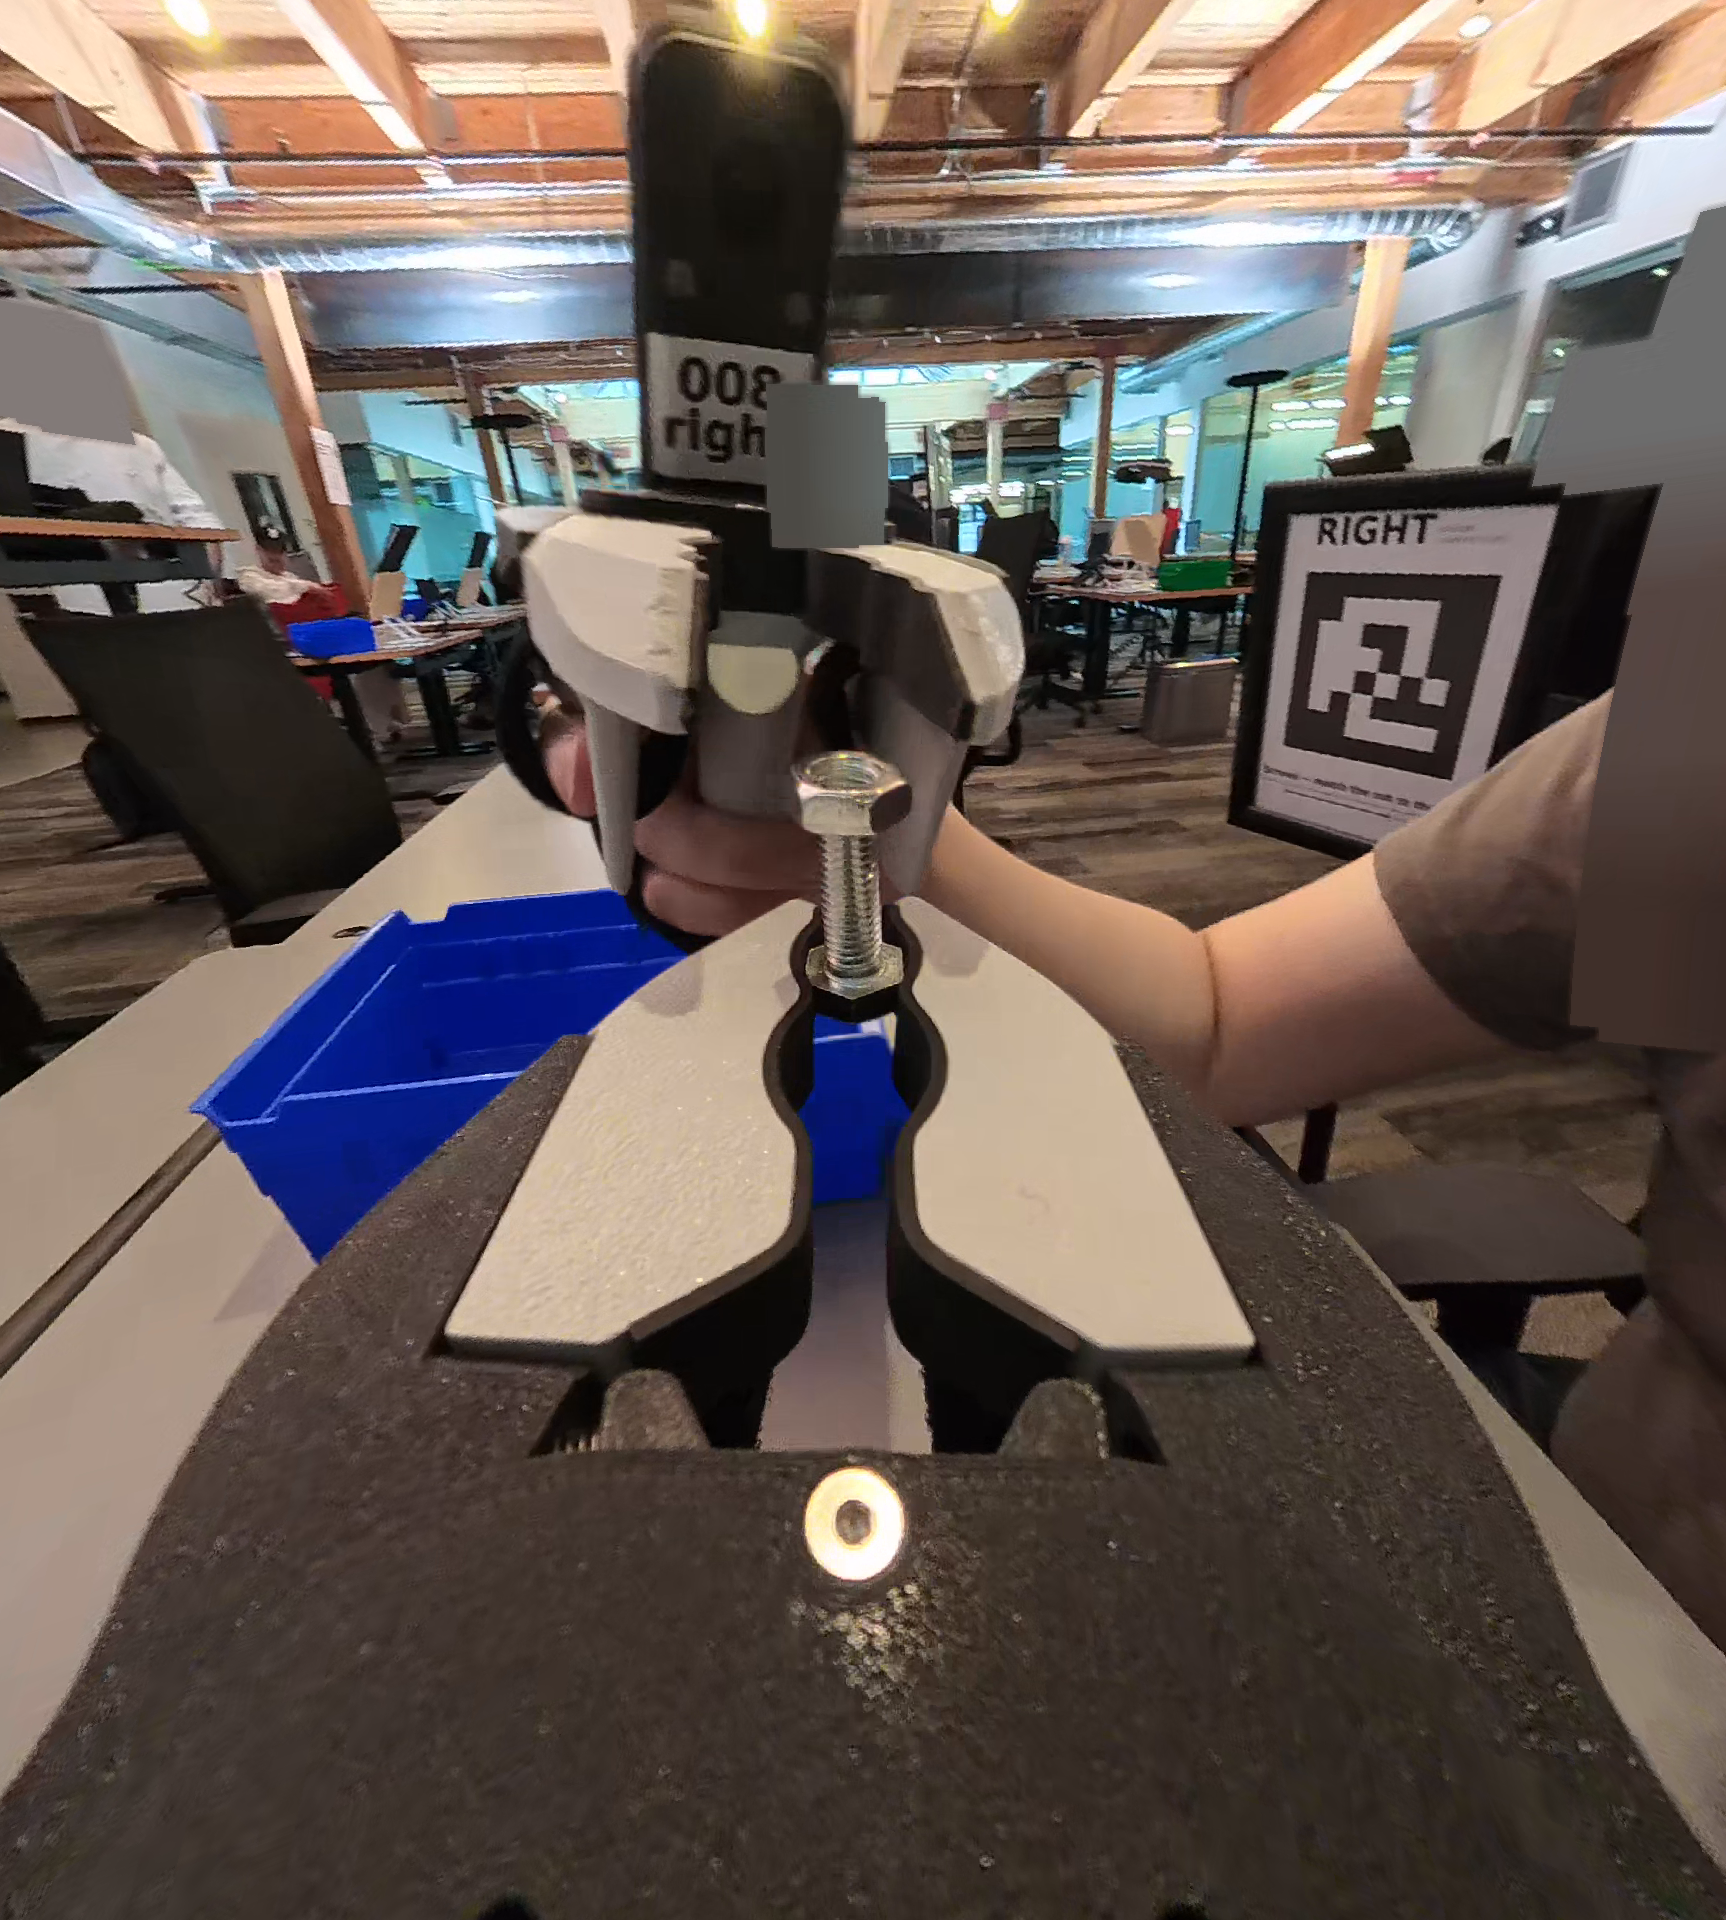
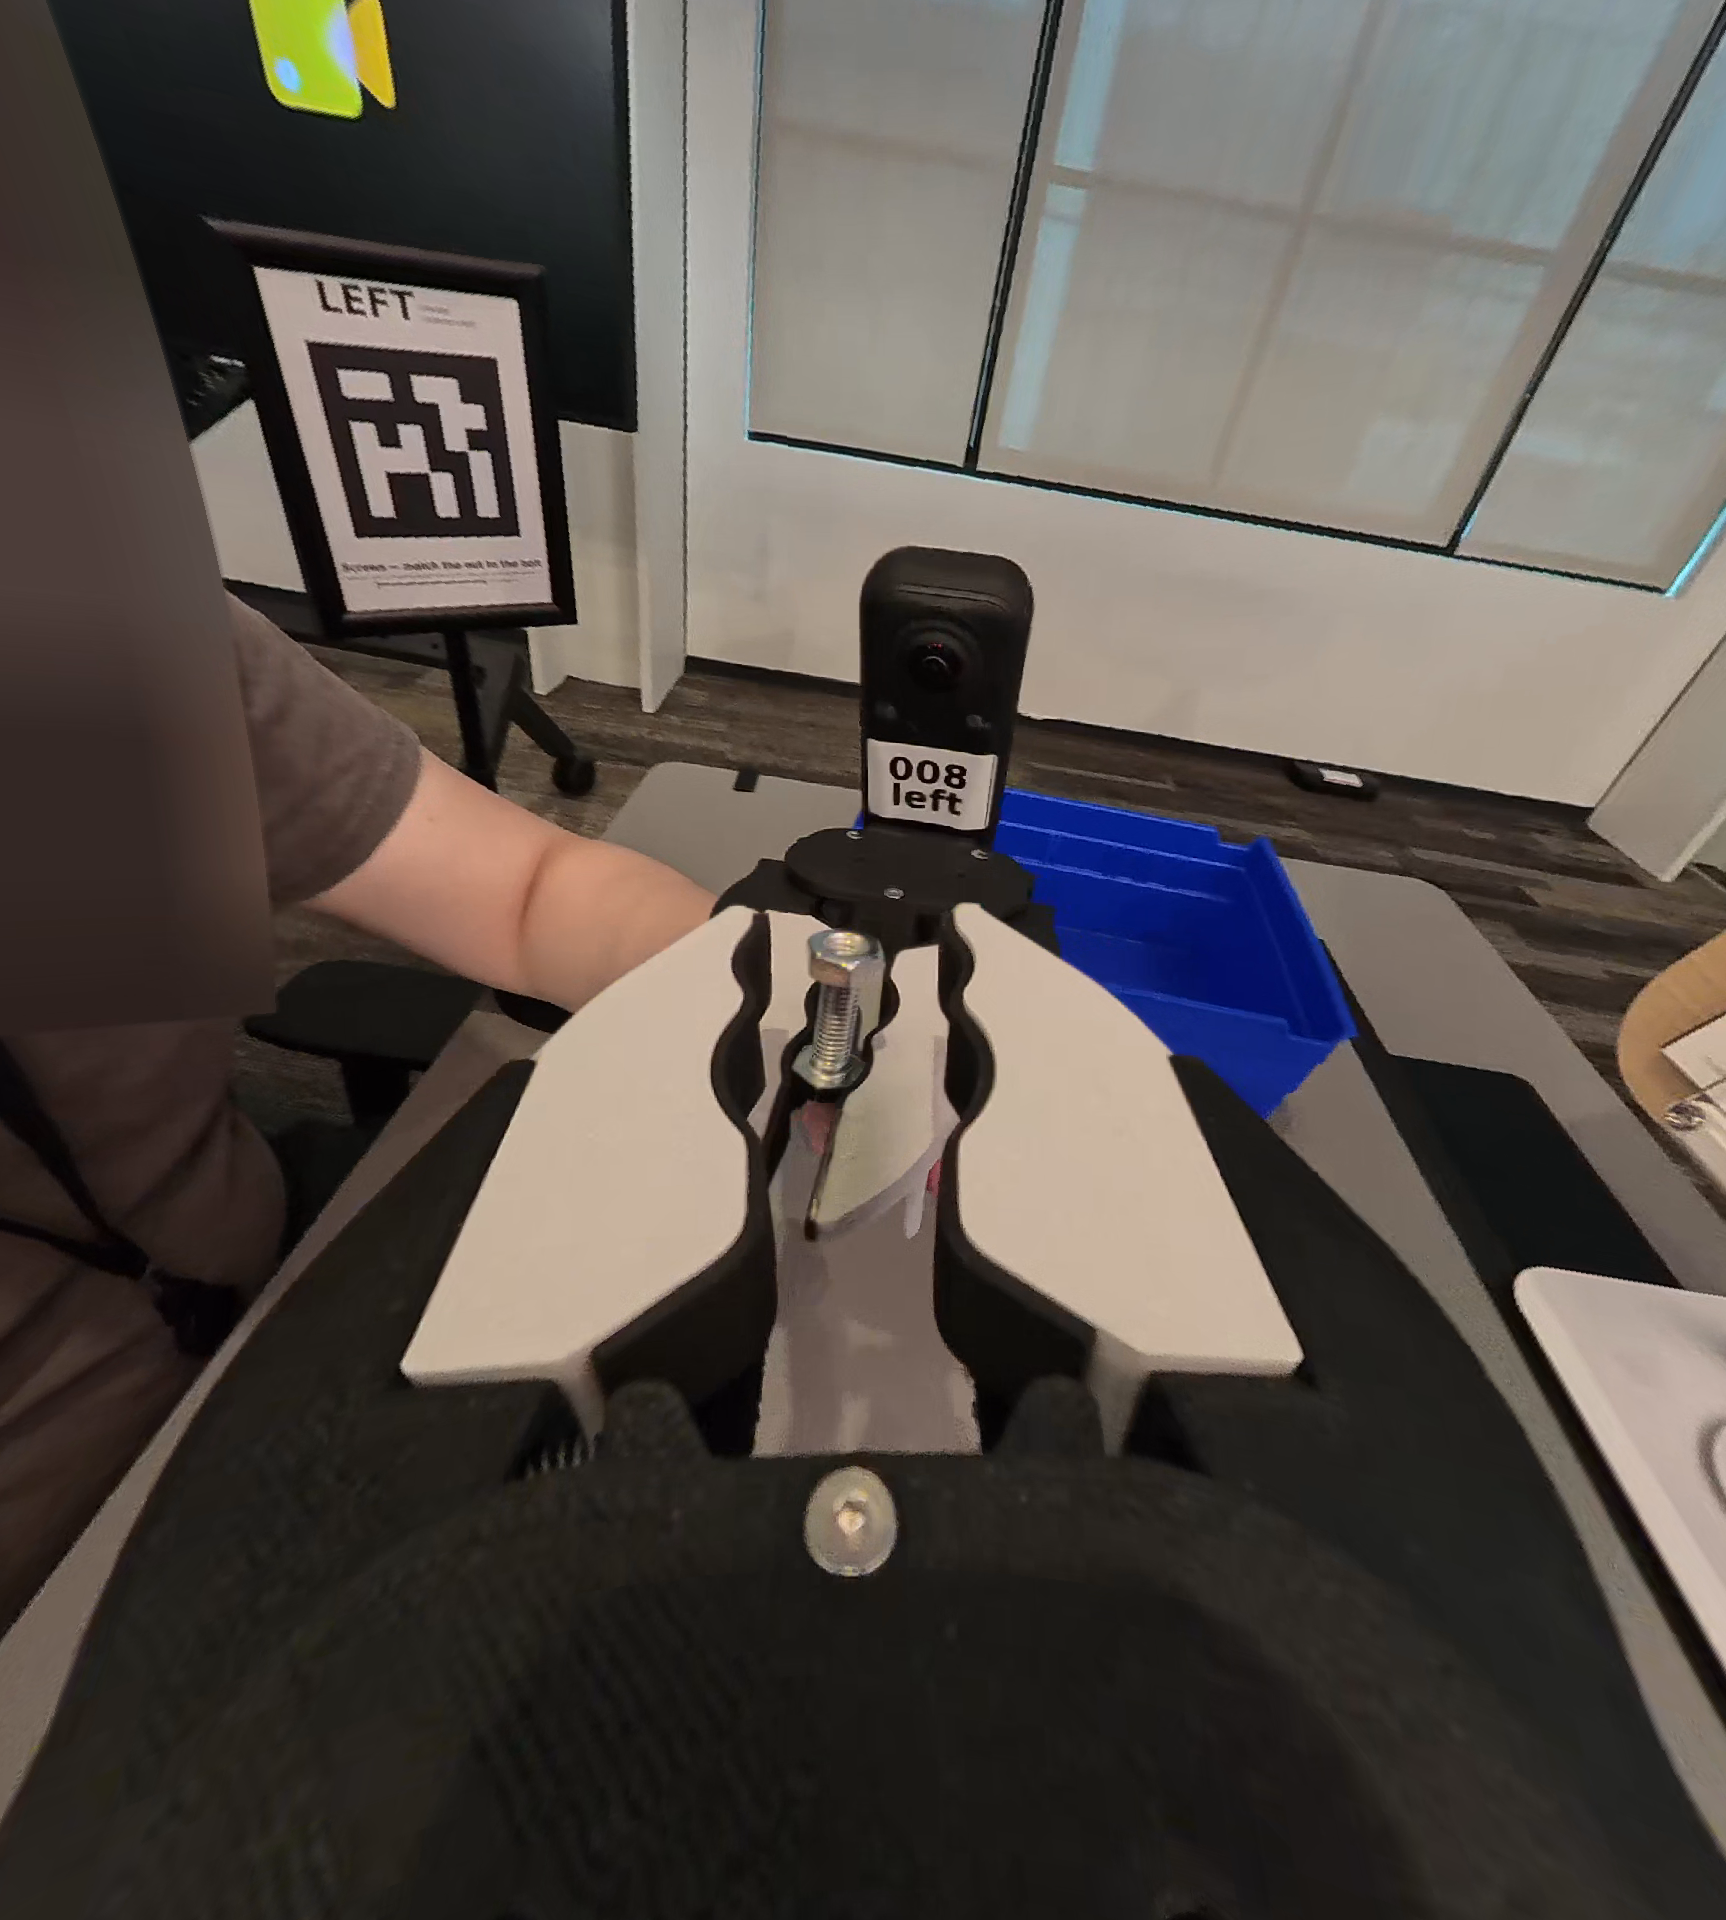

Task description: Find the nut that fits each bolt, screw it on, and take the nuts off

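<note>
The left gripper (image 1: 854, 971) jaws clamp the bolt (image 1: 851, 883) upright, a nut (image 1: 851, 795) on top; the right gripper (image 2: 843, 935) jaws stand apart around it.

Bolt (image 1: 851, 891) is bright zinc-plated steel with a hex head and full thread, standing about upright, head down, threaded end up, raised off the bench. Its hex head sits clamped between the tips of the left tongs (image 1: 854, 982). A matching silver hex nut (image 1: 851, 792) sits on the top end of the thread, roughly square to the shank, with bare thread showing all the way down to the head; the right wrist view shows the same stack-up.
</note>
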